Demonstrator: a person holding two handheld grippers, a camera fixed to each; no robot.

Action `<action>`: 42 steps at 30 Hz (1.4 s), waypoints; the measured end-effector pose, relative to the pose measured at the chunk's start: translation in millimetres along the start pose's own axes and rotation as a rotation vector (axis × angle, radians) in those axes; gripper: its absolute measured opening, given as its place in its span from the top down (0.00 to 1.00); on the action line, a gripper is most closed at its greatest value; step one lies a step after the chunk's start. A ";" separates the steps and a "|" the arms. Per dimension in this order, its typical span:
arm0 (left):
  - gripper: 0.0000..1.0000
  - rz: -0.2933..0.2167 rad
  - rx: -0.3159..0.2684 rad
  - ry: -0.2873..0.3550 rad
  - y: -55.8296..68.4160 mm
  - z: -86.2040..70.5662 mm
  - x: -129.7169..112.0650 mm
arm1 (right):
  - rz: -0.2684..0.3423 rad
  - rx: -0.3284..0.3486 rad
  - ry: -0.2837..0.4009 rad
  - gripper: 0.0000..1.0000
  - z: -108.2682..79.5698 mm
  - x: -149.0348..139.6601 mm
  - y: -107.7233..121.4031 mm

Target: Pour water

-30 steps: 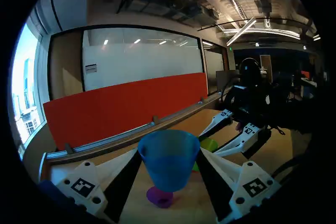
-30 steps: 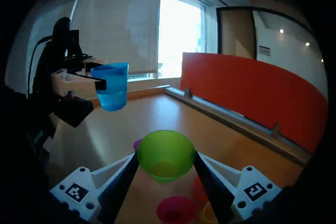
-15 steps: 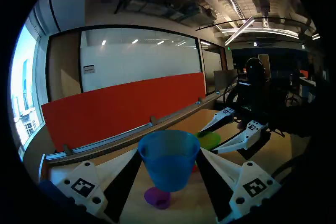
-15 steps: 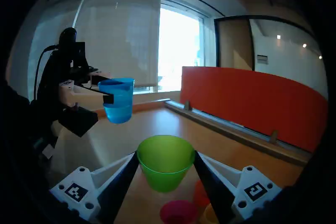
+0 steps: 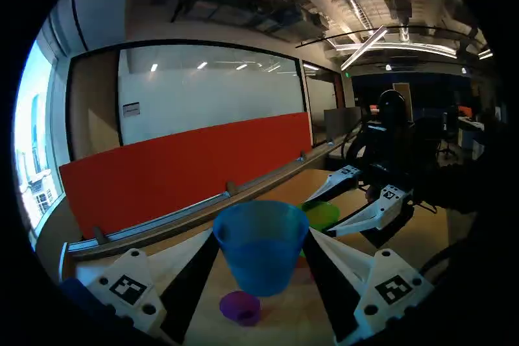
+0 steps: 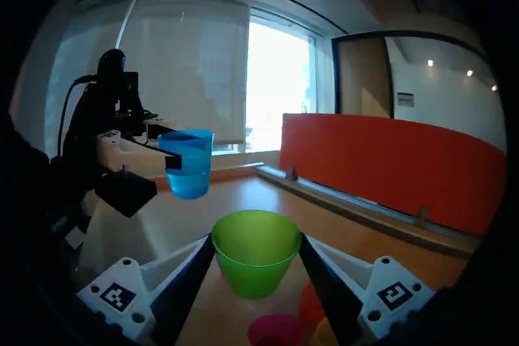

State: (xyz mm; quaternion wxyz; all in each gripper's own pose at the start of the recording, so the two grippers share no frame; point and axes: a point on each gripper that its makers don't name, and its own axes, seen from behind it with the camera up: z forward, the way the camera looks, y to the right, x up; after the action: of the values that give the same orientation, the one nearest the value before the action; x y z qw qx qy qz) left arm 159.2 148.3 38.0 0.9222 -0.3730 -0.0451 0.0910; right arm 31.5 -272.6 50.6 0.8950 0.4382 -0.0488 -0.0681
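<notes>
In the left gripper view my left gripper (image 5: pixel 261 252) is shut on a blue cup (image 5: pixel 261 245) holding water, lifted above the wooden table (image 5: pixel 289 320). Farther right in that view, the right gripper (image 5: pixel 337 206) holds a green cup (image 5: pixel 321 214). In the right gripper view my right gripper (image 6: pixel 256 258) is shut on the green cup (image 6: pixel 256 252), upright and raised. The left gripper (image 6: pixel 159 151) appears at the left of that view with the blue cup (image 6: pixel 189 172), a little higher than the green one and apart from it.
A purple cup (image 5: pixel 239 307) stands on the table below the blue cup. Pink (image 6: pixel 277 332) and orange (image 6: pixel 310 300) cups sit under the green cup. A red partition (image 5: pixel 181 167) with a metal rail (image 5: pixel 194 213) runs along the table's far edge. A window (image 6: pixel 279 83) glares behind.
Both cups have risen higher above the table. In the right gripper view the blue cup has shifted right, closer to the green cup, which now stands upright instead of tipped toward the camera.
</notes>
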 end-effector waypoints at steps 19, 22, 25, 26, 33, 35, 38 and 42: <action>0.14 0.176 0.007 0.033 0.3 9.3 18.2 | -0.006 0.066 0.020 0.08 -5.6 0.4 -27.4; 0.14 0.204 0.012 0.037 0.1 9.2 23.6 | -0.013 0.075 0.018 0.08 -6.0 -1.6 -33.0; 0.14 0.240 0.019 0.038 -0.5 9.5 28.7 | -0.012 0.086 0.019 0.08 -6.7 -3.3 -38.7; 0.14 0.254 0.023 0.039 -0.7 9.7 30.3 | -0.009 0.089 0.021 0.08 -6.9 -3.7 -40.4; 0.14 0.331 0.050 0.056 1.2 11.6 41.6 | -0.003 0.108 0.025 0.08 -6.7 -6.0 -51.9; 0.14 0.347 0.051 0.060 2.6 12.1 44.1 | -0.005 0.113 0.025 0.08 -6.5 -6.1 -54.2; 0.14 0.377 0.053 0.063 3.9 13.1 47.2 | -0.007 0.120 0.024 0.08 -6.8 -6.9 -56.8; 0.14 0.431 0.057 0.062 5.0 14.1 51.2 | -0.006 0.120 0.025 0.08 -7.4 -7.8 -57.2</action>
State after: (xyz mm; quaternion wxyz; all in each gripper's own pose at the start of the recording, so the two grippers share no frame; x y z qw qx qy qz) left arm 206.5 171.8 45.4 0.8926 -0.3503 0.0665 0.2758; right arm 20.4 -300.2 0.7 0.8675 0.4919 -0.0404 -0.0621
